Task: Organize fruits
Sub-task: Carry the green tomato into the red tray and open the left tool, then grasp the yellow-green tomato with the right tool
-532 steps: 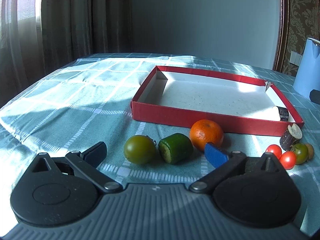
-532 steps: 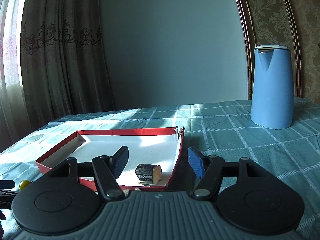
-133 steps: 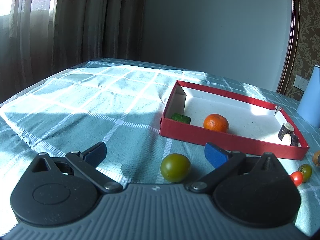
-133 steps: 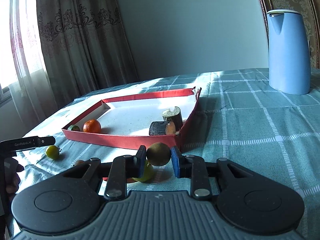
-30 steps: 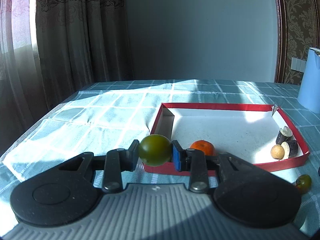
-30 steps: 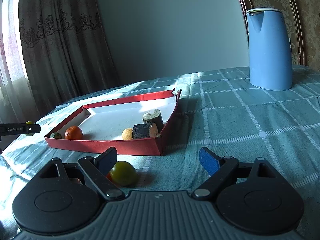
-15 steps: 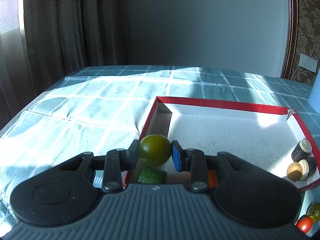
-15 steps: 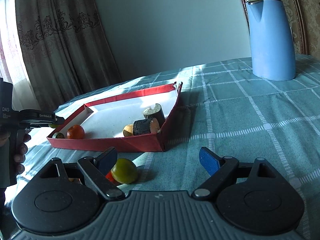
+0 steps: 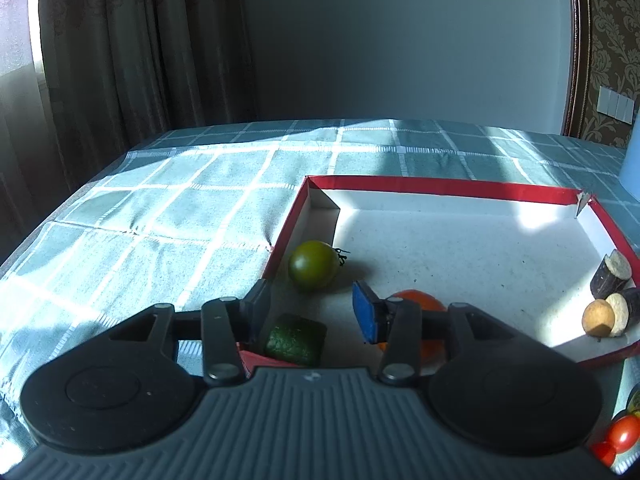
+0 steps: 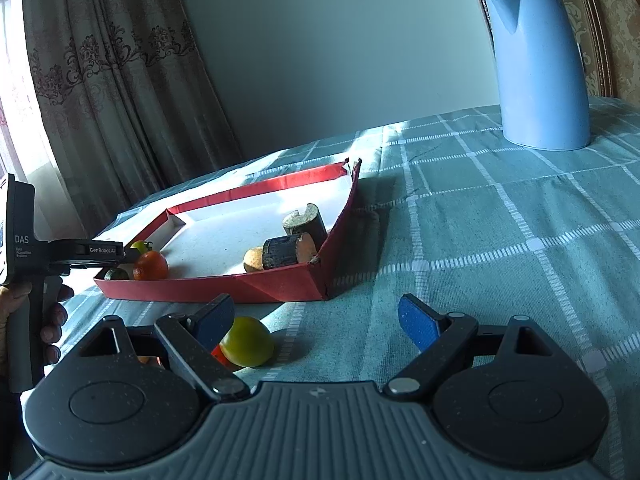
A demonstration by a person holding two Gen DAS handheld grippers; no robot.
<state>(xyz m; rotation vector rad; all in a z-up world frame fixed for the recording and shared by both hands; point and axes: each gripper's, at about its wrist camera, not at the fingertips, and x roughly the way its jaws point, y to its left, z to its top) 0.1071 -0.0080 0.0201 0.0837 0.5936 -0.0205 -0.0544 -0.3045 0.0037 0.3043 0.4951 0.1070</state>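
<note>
Green tomato (image 9: 313, 265) dropped into red tray (image 9: 440, 187), left gripper (image 9: 310, 312) just spread, kettle (image 10: 538, 68) right-view only.

Tray (image 9: 440, 188) on tablecloth (image 9: 168, 216). Inside, left wrist view: tomato (image 9: 313, 265) near 9 o'clock wall; cucumber chunk (image 9: 295, 339) and mandarin (image 9: 416, 300) toward 6; cane pieces (image 9: 612, 274) plus small round fruit (image 9: 597, 317) at 3. Kettle (image 10: 538, 68) beyond tray at 1. Loose tomato (image 10: 247, 341) on cloth outside the near wall, right wrist view.
</note>
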